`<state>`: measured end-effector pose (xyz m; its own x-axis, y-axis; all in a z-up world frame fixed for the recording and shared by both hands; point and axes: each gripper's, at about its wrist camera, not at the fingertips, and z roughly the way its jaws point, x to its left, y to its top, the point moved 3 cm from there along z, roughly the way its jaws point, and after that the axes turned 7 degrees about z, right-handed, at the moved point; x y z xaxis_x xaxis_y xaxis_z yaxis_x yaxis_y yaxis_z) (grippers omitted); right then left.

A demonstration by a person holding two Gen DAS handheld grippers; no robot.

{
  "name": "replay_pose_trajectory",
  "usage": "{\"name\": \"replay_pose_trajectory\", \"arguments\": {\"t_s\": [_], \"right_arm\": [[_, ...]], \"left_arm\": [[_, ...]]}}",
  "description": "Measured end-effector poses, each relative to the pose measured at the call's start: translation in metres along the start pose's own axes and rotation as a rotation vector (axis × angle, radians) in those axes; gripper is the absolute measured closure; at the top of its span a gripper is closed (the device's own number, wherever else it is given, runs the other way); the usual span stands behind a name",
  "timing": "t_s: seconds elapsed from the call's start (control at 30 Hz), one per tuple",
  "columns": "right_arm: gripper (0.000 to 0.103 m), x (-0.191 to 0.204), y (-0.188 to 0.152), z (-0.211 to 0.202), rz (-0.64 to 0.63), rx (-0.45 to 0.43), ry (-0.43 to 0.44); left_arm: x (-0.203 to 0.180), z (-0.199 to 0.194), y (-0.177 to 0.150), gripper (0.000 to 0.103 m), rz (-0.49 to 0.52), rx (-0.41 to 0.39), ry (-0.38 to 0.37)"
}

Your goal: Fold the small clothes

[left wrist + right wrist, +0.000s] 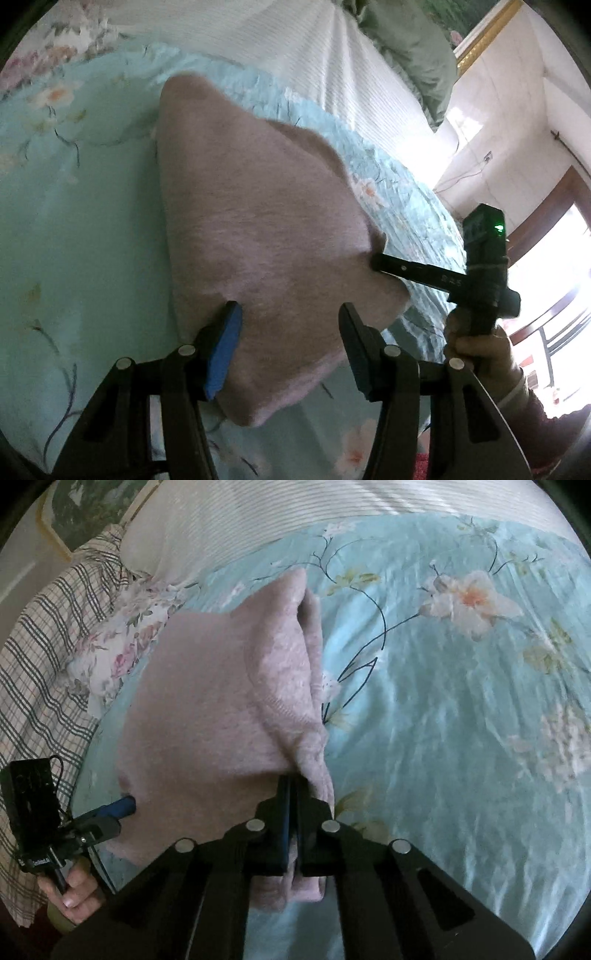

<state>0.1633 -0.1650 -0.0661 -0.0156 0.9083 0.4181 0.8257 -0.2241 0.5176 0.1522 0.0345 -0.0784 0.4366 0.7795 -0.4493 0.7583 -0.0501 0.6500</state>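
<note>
A pink fleecy garment (258, 221) lies partly folded on a light blue flowered bedspread (74, 229). My left gripper (291, 332) hovers at the garment's near end. Its jaws stand apart over the cloth, and the blue pad (225, 347) sits at the garment's left edge without pinching it. My right gripper (291, 786) is shut on a folded edge of the pink garment (221, 686), whose cloth drapes over and below its fingers. In the left wrist view the right gripper (376, 264) bites the garment's right side. In the right wrist view the left gripper (123, 806) touches its left edge.
White ribbed bedding (314, 55) lies beyond the bedspread, with a green pillow (413, 55) at the far end. A checked cloth (40, 657) and a flowered cloth (122, 646) lie along one side. A hand (74, 893) holds the left gripper's handle. A bright doorway (554, 277) is at right.
</note>
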Motion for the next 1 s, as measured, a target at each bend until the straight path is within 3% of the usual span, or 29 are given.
{"name": "replay_pose_trajectory", "arguments": {"t_s": [0.1, 0.17, 0.3, 0.47, 0.6, 0.73, 0.8, 0.9, 1.0], "right_arm": [[0.097, 0.016, -0.009, -0.024, -0.045, -0.032, 0.054], [0.097, 0.027, -0.02, -0.033, -0.078, -0.032, 0.098], [0.097, 0.011, -0.042, -0.013, -0.096, 0.046, -0.017], [0.097, -0.002, -0.044, -0.013, -0.015, 0.039, 0.037], [0.097, 0.001, -0.046, -0.016, -0.012, 0.035, 0.031], [0.097, 0.022, -0.029, -0.035, -0.022, -0.029, 0.064], [0.097, 0.031, -0.013, -0.043, -0.021, -0.076, 0.074], [0.096, 0.046, 0.019, -0.037, -0.034, -0.103, 0.072], [0.096, 0.054, 0.042, -0.007, -0.029, -0.054, 0.085]], "left_arm": [[-0.02, -0.017, -0.002, 0.049, 0.061, -0.044, -0.05], [-0.032, -0.017, -0.01, 0.049, 0.097, -0.02, -0.127], [-0.028, 0.009, -0.033, 0.052, 0.121, 0.097, -0.05], [-0.018, 0.004, -0.038, 0.053, 0.061, 0.081, -0.081], [-0.025, 0.0, -0.035, 0.054, 0.083, 0.083, -0.045], [-0.03, -0.019, -0.004, 0.05, 0.104, -0.012, -0.018], [-0.022, -0.022, 0.02, 0.034, 0.084, -0.06, 0.037], [0.002, -0.011, 0.053, 0.033, 0.025, -0.099, 0.084], [0.028, 0.012, 0.081, 0.034, -0.019, -0.09, 0.101]]}}
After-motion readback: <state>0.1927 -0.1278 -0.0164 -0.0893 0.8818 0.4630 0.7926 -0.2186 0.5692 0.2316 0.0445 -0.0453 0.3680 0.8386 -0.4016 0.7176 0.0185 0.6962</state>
